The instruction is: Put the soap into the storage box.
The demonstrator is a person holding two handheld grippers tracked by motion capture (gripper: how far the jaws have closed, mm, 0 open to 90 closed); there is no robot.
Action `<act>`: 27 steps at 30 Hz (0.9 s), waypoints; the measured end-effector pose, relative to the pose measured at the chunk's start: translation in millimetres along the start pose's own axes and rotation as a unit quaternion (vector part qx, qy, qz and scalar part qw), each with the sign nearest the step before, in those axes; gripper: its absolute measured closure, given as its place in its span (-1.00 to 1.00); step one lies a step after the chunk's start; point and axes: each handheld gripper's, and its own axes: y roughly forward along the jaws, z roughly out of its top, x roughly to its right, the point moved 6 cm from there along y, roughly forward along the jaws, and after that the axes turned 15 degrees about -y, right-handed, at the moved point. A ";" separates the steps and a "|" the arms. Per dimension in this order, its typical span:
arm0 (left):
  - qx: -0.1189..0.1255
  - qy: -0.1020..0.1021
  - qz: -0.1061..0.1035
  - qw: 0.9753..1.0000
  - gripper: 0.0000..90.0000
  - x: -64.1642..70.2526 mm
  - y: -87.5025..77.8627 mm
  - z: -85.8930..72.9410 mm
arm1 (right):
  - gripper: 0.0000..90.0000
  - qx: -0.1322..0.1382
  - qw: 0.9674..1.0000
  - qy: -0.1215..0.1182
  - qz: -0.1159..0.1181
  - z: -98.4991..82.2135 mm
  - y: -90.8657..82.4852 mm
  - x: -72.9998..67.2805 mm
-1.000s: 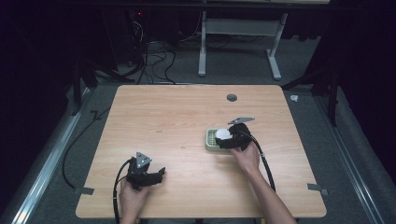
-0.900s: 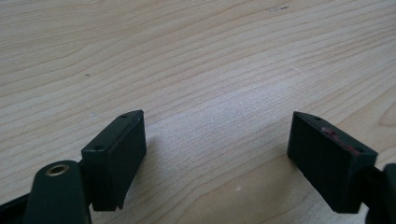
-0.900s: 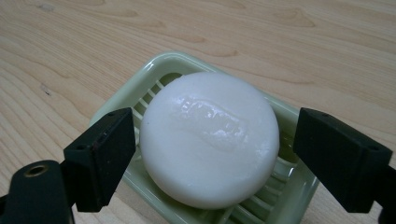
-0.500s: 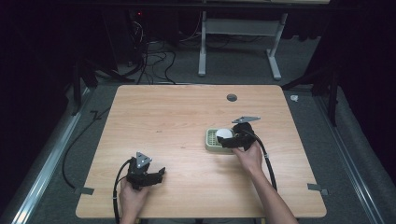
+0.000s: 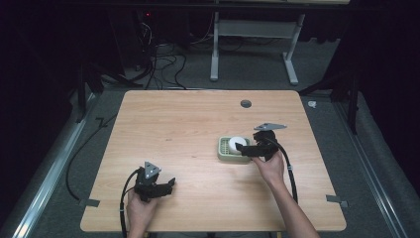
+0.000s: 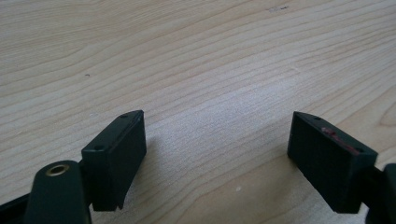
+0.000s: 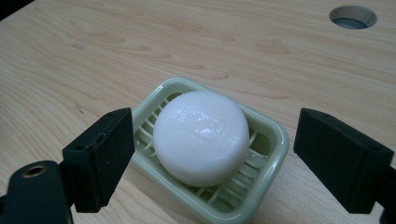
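Observation:
A round white soap bar (image 7: pixel 201 135) lies in a pale green slatted soap dish (image 7: pixel 268 154) on the wooden table. My right gripper (image 7: pixel 212 149) is open, with one jaw on each side of the dish and neither touching the soap. In the high view the soap bar (image 5: pixel 236 142) and dish (image 5: pixel 224 151) sit right of the table's centre, with the right gripper (image 5: pixel 242 147) at their right side. My left gripper (image 5: pixel 168 186) rests near the front left edge. The left gripper (image 6: pixel 215 135) is open over bare wood.
A round cable hole (image 5: pixel 245 103) sits in the table's far right part and appears beyond the dish (image 7: pixel 352 16). Cables trail from both grippers toward the front edge. A desk frame (image 5: pixel 252 34) and loose cables lie on the floor beyond the table.
The right gripper has shifted a little to the right, drawing back from the dish. The soap, the dish and the left gripper have stayed put.

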 end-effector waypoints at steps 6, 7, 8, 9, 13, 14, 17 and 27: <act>0.000 0.000 0.000 1.000 -0.56 0.0 0.0 0.0 | -0.70 0.012 1.000 0.001 -0.004 1.2 -13.3 2.4; 0.000 0.000 0.000 1.000 -0.56 0.0 0.0 0.0 | -0.70 0.013 1.000 0.002 -0.005 1.0 -15.7 3.0; 0.000 0.000 0.000 1.000 -0.56 0.0 0.0 0.0 | -0.69 0.015 1.000 0.003 -0.006 0.9 -18.2 3.8; 0.000 0.000 0.000 1.000 -0.56 0.0 0.0 0.0 | -0.69 0.015 1.000 0.004 -0.008 0.5 -20.5 5.0; 0.000 0.000 0.000 1.000 -0.55 0.0 0.0 0.0 | -0.69 0.014 1.000 0.009 -0.016 -2.5 -29.1 10.8; 0.000 0.000 0.000 1.000 -0.55 0.0 0.0 0.0 | -0.69 0.015 1.000 0.010 -0.019 -3.3 -32.3 12.6; 0.000 0.000 0.000 1.000 -0.55 0.0 0.0 0.0 | -0.69 0.020 1.000 0.012 -0.022 -4.0 -38.5 14.3; 0.000 0.000 0.000 1.000 -0.55 0.0 0.0 0.0 | -0.66 0.028 0.999 0.026 -0.032 -14.7 -54.9 19.7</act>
